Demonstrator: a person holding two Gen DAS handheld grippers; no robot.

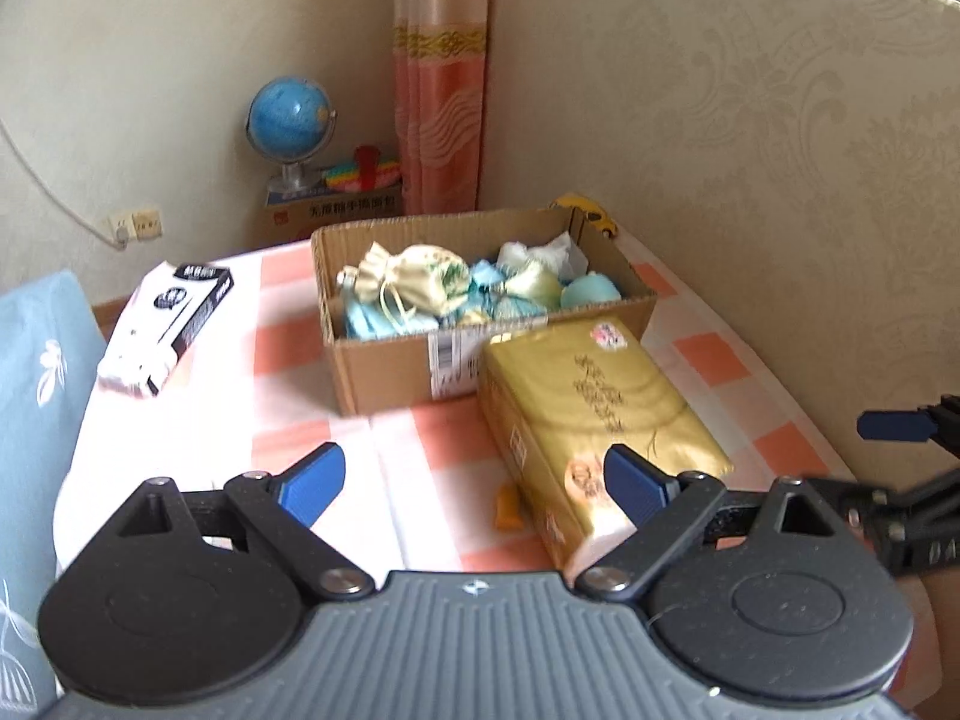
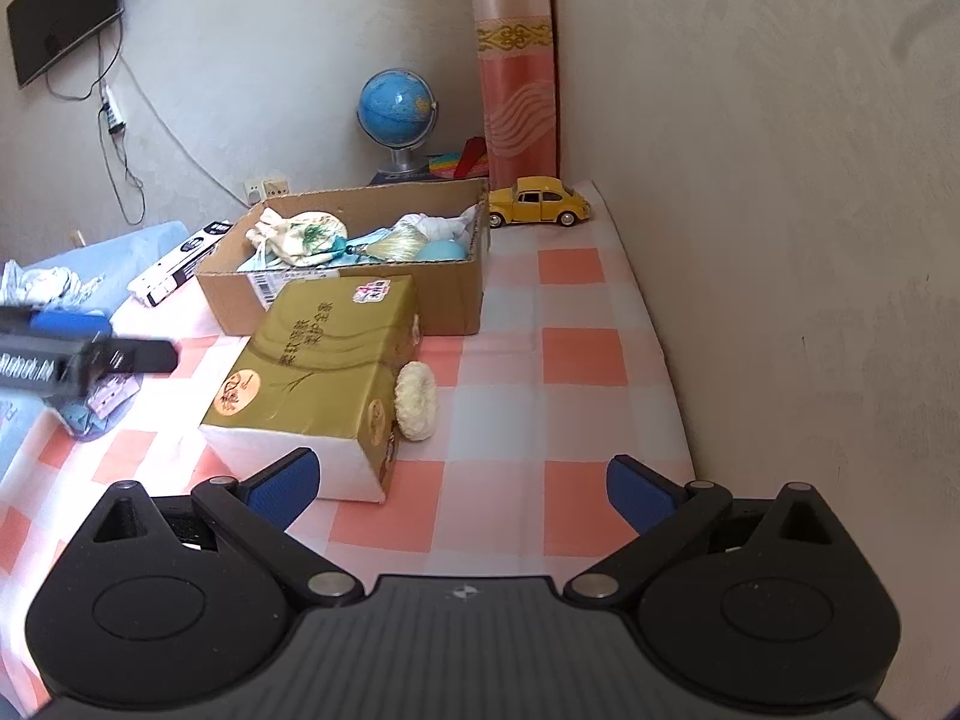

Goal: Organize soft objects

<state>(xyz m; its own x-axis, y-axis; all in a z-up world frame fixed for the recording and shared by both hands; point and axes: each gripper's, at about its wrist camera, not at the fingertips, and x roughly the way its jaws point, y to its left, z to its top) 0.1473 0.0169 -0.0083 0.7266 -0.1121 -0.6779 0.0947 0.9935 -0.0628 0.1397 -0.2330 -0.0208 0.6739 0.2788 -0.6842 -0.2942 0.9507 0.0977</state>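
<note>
A cardboard box (image 1: 384, 360) (image 2: 336, 294) on the checked tablecloth holds several soft items: a cream drawstring pouch (image 1: 414, 279) (image 2: 300, 237), blue and green bundles and a tassel. A gold tissue pack (image 1: 588, 408) (image 2: 324, 360) lies in front of the box. A cream fluffy ring (image 2: 416, 399) leans against the pack's right side. A small orange piece (image 1: 507, 507) lies left of the pack. My left gripper (image 1: 474, 486) is open and empty, its right finger beside the pack. My right gripper (image 2: 462, 489) is open and empty, just in front of the pack.
A black-and-white carton (image 1: 162, 324) (image 2: 180, 261) lies left of the box. A yellow toy car (image 2: 538, 201) stands behind it by the wall. A globe (image 1: 292, 132) and a rolled curtain (image 1: 441, 78) stand at the back. A blue pillow (image 1: 36, 372) is at the left.
</note>
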